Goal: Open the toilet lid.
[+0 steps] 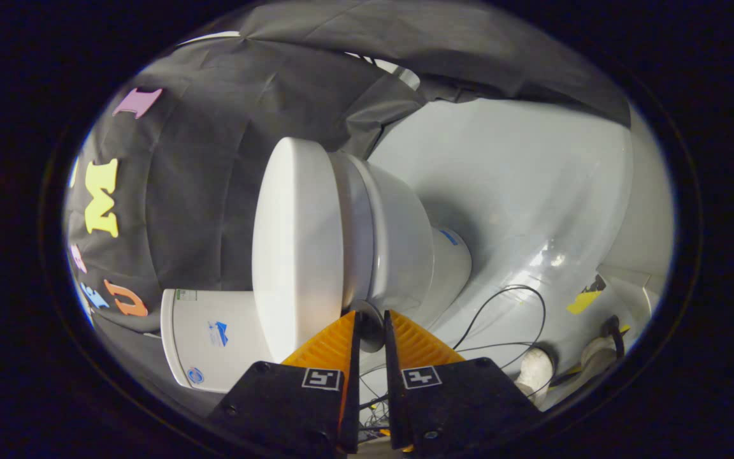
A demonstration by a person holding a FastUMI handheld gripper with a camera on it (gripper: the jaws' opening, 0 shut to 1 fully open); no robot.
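The view is rolled sideways. The white toilet [399,248] lies across the middle, and its lid [294,242] is down flat on the seat [357,223]. The white tank [214,338] is at the lid's near end, left of my fingers. A small grey round knob [368,326] sticks out at the edge of the lid and seat. My gripper [370,315] has its fingertips [405,335] on either side of this knob, with only a narrow gap between them. Both tips appear to press on it.
Black cloth covers the wall behind the toilet. A pale grey floor [532,191] spreads beyond the bowl, with thin black cables [520,299] looping over it. A yellow tape patch [583,301] and a white fitting [536,370] lie right of my fingers.
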